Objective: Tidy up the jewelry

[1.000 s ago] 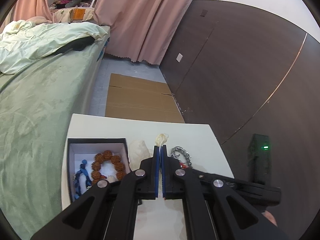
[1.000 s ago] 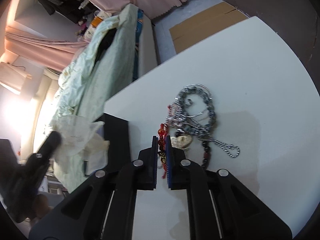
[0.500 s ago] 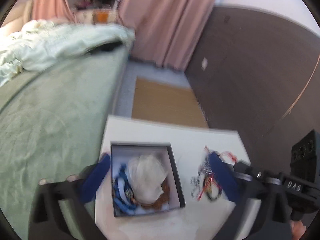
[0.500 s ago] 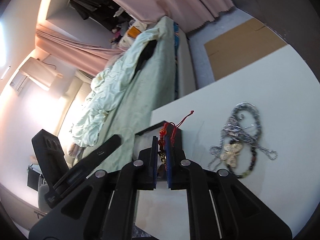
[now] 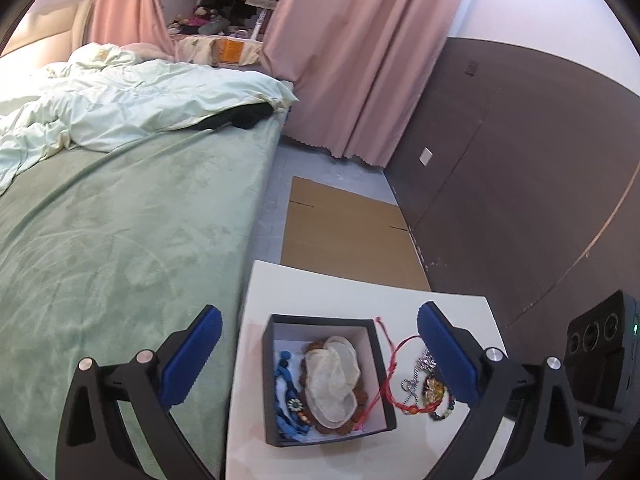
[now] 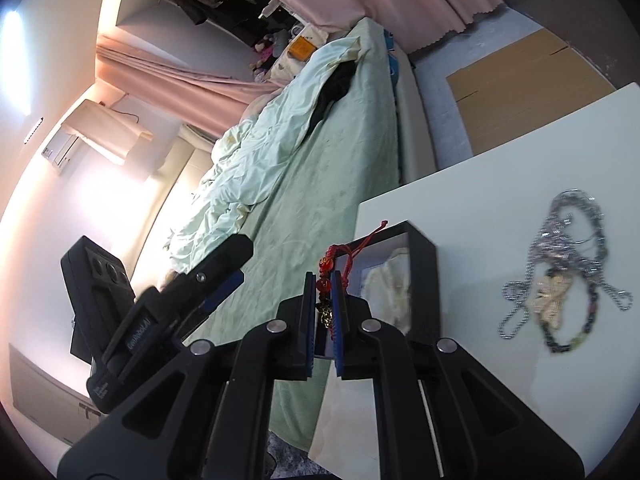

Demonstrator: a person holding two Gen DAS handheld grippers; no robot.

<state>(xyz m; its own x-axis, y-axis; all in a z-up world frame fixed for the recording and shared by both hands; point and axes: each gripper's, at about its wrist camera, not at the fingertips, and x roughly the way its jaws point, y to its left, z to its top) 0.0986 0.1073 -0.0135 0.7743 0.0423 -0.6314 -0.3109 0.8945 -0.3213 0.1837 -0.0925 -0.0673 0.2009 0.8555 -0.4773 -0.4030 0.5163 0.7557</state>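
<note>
A black box [image 5: 320, 319] with a white inside stands on the white table [image 5: 320, 288]. In it lie a blue bracelet [image 5: 286, 384], a brown bead bracelet [image 5: 314, 347] and a cream pouch [image 5: 332, 380]. My left gripper [image 5: 318, 356] hangs open above and around the box, holding nothing. My right gripper [image 6: 323, 292] is shut on a red cord bracelet [image 6: 325, 276] with red beads, held up by the box [image 6: 424, 256]. The red cord [image 5: 394, 372] shows across the box's right wall. A pile of silver chains and beads [image 6: 560, 272] lies to the right.
A bed with a green cover [image 5: 120, 240] and a pale quilt runs along the table's left side. Flat cardboard [image 5: 348, 236] lies on the floor beyond the table. A dark wall panel [image 5: 520, 180] stands on the right, with pink curtains [image 5: 352, 60] behind.
My left gripper opened and left the cream pouch in the box, then drew back. My right gripper lifted the red cord bracelet off the pile and carried it left to the box.
</note>
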